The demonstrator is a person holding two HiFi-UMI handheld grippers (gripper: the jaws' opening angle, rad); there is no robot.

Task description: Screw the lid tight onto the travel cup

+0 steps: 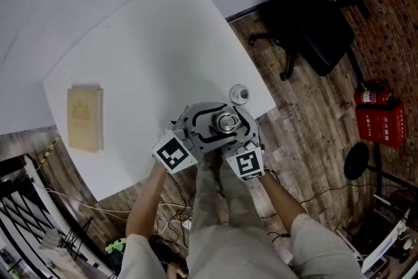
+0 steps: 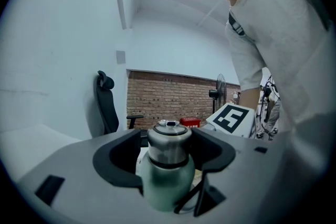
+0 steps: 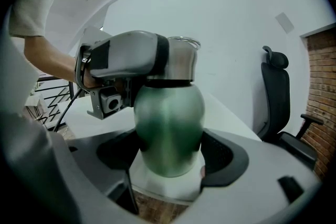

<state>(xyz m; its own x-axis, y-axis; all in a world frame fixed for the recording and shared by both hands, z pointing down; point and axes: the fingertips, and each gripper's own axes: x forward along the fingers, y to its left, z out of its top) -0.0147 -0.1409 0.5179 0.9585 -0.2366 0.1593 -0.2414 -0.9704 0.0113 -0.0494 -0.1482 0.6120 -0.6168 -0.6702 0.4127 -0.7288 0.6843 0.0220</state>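
The green travel cup is being gripped around its body by the right gripper at the near edge of the white table, while its steel lid is being flanked, not pressed, by the parted jaws of the left gripper

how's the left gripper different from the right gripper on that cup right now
The left gripper sits high, around the steel lid; the right gripper sits lower, around the green body of the travel cup. The left gripper's fingers seem to leave a slight gap beside the lid, while the right gripper's fingers press on the body. Both surround the same upright cup.
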